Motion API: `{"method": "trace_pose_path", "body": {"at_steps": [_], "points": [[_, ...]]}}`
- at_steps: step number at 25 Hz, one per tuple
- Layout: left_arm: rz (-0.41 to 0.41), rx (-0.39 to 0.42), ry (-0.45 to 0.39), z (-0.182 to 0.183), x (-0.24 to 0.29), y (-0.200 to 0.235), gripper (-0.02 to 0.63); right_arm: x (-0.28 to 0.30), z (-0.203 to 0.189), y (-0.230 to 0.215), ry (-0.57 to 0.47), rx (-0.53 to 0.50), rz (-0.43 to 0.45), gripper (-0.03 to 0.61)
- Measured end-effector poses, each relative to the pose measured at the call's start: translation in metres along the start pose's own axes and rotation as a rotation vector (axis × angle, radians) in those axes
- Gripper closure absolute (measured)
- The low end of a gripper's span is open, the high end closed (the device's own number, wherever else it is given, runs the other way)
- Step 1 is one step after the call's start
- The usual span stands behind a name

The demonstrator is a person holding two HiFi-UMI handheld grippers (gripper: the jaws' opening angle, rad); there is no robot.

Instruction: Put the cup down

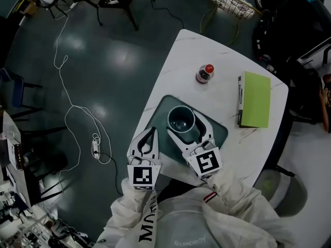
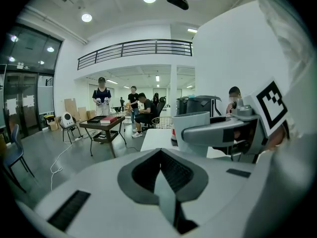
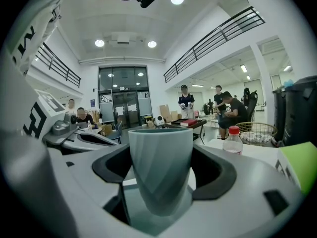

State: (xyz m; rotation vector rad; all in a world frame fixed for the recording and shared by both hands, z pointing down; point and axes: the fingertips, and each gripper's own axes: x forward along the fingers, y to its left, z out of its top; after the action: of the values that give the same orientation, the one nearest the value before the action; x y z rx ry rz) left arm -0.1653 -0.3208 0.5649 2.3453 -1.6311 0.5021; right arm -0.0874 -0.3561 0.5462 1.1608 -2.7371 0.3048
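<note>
The right gripper (image 1: pixel 187 131) has its jaws clasped round the cup (image 1: pixel 181 120) at mid-wall, over the mat (image 1: pixel 220 130) on the desk (image 1: pixel 186 56). The cup looks light, stiff and smooth (likely slippery), so mid-wall suits. The left gripper (image 1: pixel 152 134) has its jaws closed, empty.

Left gripper (image 1: pixel 152 133): jaws together at the tips, nothing between them — it points forward, just left of the other gripper.
Right gripper (image 1: pixel 189 132): jaws pressed on either side of the cup (image 1: pixel 181 119), which stands upright between them.
Marker cubes: left cube (image 1: pixel 143 175) and right cube (image 1: pixel 206 163) face up, near each other but apart.
Sleeves (image 1: pixel 234 191): white, both arms drawn in close to the body — the right reaches slightly further forward.
</note>
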Motion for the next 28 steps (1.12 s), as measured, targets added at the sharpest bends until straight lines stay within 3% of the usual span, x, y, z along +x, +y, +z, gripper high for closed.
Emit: {"method": "trace_pose_path", "body": {"at_steps": [17,28], "points": [[0.050,-0.017,0.032,-0.021,0.022,0.024,0.601,0.045,-0.021,-0.003,0.015,-0.060,0.028,0.201],[0.042,-0.026,0.056,-0.030,0.031,0.028,0.601,0.073,-0.040,-0.010,-0.004,-0.015,0.002,0.201]]}}
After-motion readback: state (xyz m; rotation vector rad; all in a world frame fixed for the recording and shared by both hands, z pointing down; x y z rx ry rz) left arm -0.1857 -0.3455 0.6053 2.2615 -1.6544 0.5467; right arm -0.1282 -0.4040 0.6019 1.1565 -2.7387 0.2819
